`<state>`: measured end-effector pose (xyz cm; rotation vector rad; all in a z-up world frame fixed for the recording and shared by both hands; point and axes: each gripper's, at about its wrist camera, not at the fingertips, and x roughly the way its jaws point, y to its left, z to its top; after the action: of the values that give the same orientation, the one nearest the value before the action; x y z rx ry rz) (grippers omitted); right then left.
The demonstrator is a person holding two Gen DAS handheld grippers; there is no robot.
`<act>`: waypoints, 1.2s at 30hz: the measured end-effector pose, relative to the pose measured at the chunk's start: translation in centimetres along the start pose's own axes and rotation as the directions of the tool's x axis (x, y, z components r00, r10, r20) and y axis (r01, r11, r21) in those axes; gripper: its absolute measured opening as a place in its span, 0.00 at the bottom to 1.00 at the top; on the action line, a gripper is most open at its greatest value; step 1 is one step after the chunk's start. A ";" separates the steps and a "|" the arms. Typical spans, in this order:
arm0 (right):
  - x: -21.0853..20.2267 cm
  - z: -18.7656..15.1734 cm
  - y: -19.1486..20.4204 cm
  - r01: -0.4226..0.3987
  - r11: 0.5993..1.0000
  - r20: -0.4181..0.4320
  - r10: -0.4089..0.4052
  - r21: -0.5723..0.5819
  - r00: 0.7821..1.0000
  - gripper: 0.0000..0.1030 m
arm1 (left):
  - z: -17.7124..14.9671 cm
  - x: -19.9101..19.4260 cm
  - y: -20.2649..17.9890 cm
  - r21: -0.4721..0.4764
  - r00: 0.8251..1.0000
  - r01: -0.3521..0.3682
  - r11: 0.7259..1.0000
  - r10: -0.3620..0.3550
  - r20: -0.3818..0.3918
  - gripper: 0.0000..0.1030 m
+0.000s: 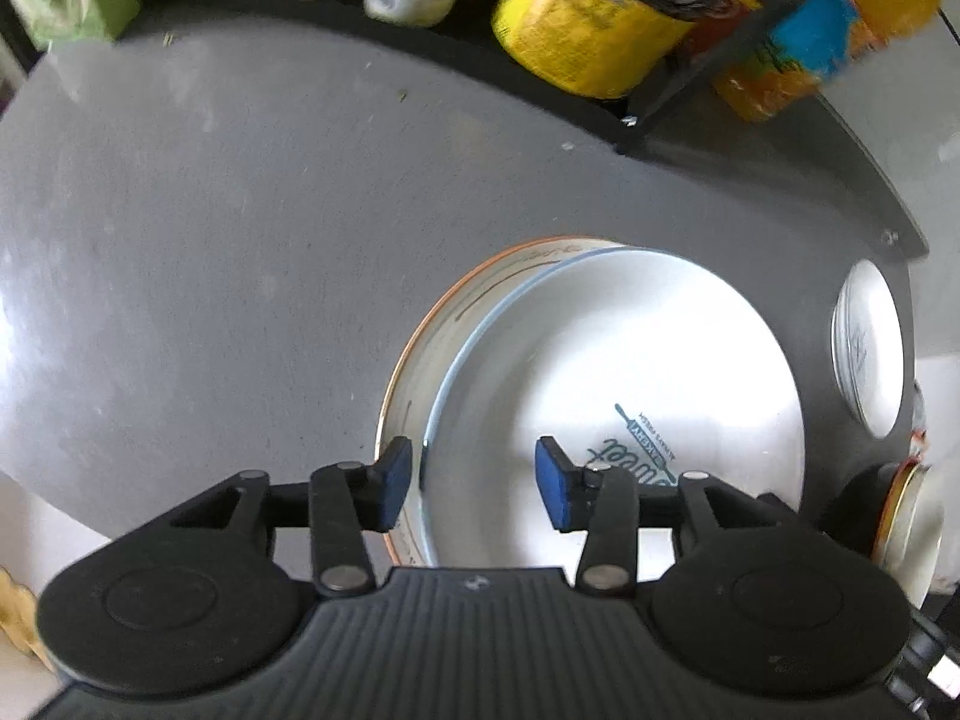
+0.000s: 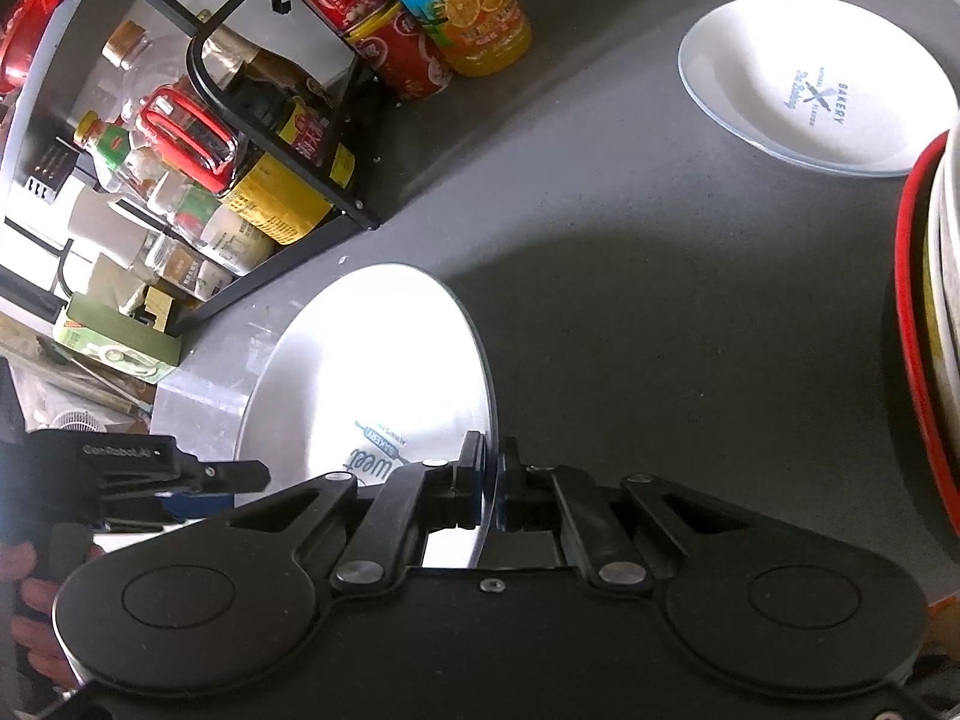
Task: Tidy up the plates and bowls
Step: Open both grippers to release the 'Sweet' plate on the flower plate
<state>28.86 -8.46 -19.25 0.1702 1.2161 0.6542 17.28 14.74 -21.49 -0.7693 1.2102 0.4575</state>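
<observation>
Surface: a grey countertop with a matte, speckled finish, lit brightly at its left side.
Background: a black wire rack stands at the counter's far edge, packed with bottles, jars and cans; an orange juice bottle and red drink cans stand at its end.
Red-rimmed stack: at the right edge of the right wrist view, a red-rimmed dish holds pale crockery; only its edge shows.
Held plate: a white plate with a pale blue rim and a blue rolling-pin logo is tilted up off the counter, gripped at its rim.
Lower plate: in the left wrist view an orange-rimmed white plate lies under the blue-rimmed one, showing as a crescent on its left.
Bakery plate: a second white plate printed "BAKERY" lies flat on the counter, well apart from the held one.
Right gripper: the right gripper has its fingers closed tight on the blue-rimmed plate's edge, one pad on each face.
Left gripper: the left gripper has its blue pads spread wide, straddling the rim of the blue-rimmed plate without touching it.
Hand: a person's fingers show at the lower left of the right wrist view, behind the other gripper.
</observation>
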 end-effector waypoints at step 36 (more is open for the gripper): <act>-0.6 0.8 3.1 0.110 0.991 0.013 -0.109 -0.071 0.994 0.53 | -0.3 -0.9 0.4 0.058 0.993 -0.076 0.995 0.070 0.097 0.59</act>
<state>28.34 -6.11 -17.09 0.0458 1.1825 0.5997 16.54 14.88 -20.77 -0.6459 1.1615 0.5091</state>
